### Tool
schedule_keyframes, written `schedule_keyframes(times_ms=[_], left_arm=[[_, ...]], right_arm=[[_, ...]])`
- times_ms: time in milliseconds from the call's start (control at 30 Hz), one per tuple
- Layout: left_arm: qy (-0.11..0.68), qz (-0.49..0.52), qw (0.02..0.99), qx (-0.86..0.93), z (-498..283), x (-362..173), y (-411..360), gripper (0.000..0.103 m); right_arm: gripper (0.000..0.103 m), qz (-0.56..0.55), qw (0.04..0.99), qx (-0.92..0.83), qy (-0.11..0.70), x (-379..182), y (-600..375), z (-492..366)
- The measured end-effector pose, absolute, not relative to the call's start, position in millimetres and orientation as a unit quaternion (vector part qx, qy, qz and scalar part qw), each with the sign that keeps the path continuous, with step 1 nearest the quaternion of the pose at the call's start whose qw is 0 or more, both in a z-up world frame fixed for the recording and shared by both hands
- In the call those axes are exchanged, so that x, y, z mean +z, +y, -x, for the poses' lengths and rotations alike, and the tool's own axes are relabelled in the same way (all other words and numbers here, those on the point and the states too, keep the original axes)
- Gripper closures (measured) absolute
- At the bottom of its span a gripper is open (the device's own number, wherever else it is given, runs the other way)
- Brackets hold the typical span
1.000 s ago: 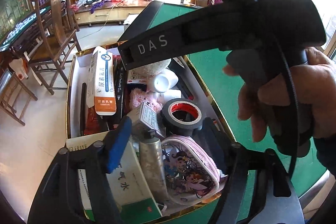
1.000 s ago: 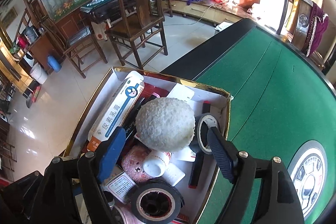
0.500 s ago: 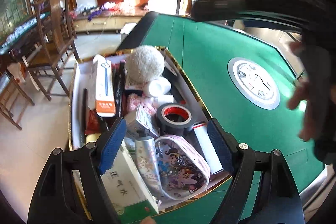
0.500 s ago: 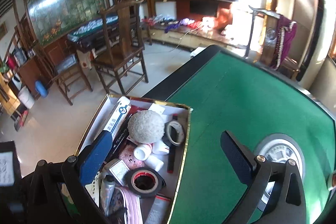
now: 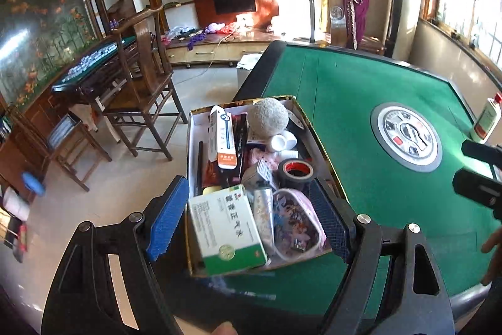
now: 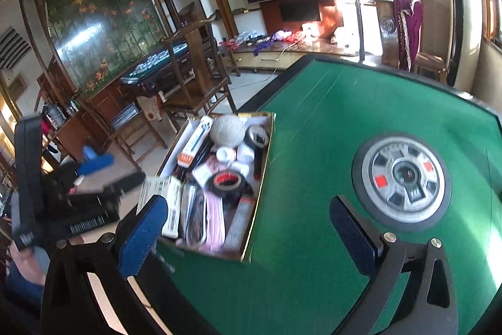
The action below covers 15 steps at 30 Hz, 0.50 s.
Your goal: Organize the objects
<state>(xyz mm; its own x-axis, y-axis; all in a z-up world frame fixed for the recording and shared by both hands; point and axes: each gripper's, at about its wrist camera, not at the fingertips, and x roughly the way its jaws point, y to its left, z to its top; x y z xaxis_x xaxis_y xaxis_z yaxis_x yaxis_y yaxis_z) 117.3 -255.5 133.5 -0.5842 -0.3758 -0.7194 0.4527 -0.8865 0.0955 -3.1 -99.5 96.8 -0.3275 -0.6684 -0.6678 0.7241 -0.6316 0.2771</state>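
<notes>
Right wrist: box [image 6: 262,178] contents blurred

The print on the green-and-white carton [image 5: 226,227] is too blurred to read. In the right wrist view the near end of the box [image 6: 251,244] smears, so its contents there cannot be told apart. The other gripper [image 5: 480,175] is cut off by the edge of the left wrist view, its fingers unseen. The white bottle [image 5: 487,119] is partly cropped, its label illegible.
</notes>
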Motion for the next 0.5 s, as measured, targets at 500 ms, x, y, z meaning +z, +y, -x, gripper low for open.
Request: schedule_keyframes(times_ms=[500], left_arm=[[0.06,-0.331,0.318,-0.887,-184.3,154.8,-250.2,0.023]], right_arm=[[0.0,-0.389,0.475,-0.787,0.063,93.0,-95.5,-41.5]])
